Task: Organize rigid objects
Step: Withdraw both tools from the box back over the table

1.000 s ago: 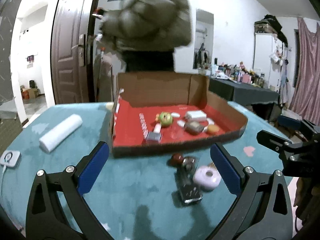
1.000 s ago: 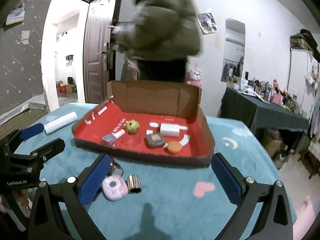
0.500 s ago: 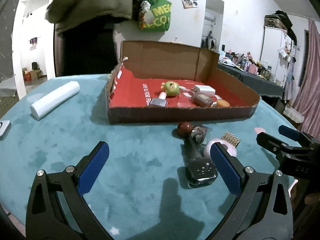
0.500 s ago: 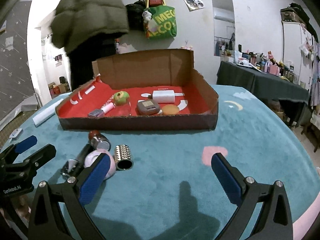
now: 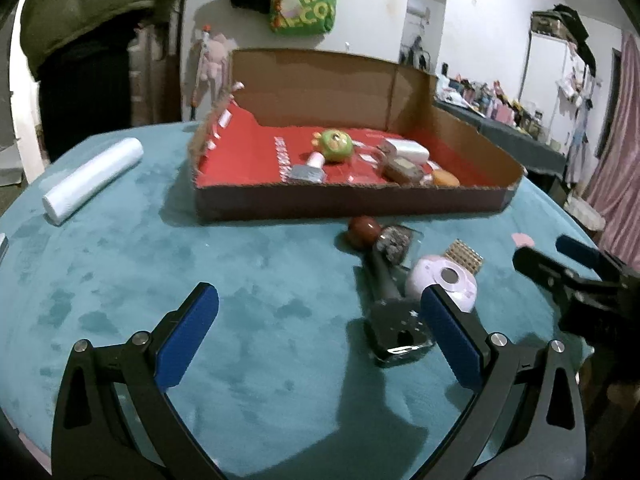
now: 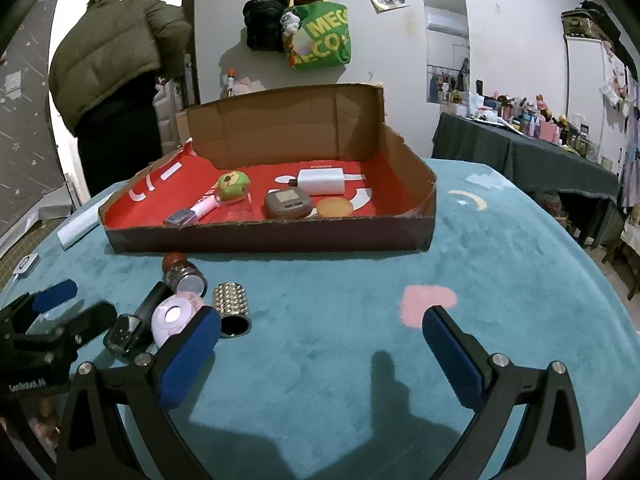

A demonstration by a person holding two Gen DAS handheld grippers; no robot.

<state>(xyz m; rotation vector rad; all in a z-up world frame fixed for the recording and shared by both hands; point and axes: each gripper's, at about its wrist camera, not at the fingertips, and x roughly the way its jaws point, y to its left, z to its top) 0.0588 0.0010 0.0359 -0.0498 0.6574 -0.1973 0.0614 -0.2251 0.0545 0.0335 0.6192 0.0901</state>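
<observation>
Brown cardboard box (image 6: 280, 236) with red printed lining bearing white marks, on a teal plush table cover (image 6: 500, 264) patterned with a pink heart and a yellow crescent. Inside the box: green round toy (image 6: 233, 186), white rectangular charger (image 6: 321, 181), brown compact case (image 6: 288, 203), orange disc (image 6: 334, 207). In front of the box: dark-red capped jar (image 6: 182, 271), pale pink round device (image 6: 177, 317), silver studded cylinder (image 6: 232, 306), black glossy bottle (image 5: 390, 312); left of it, white plastic roll (image 5: 93, 175).

Red-lined cardboard box (image 6: 272, 236) holding small items, pink round case (image 6: 176, 316), studded metal cylinder (image 6: 232, 308) lying before it
</observation>
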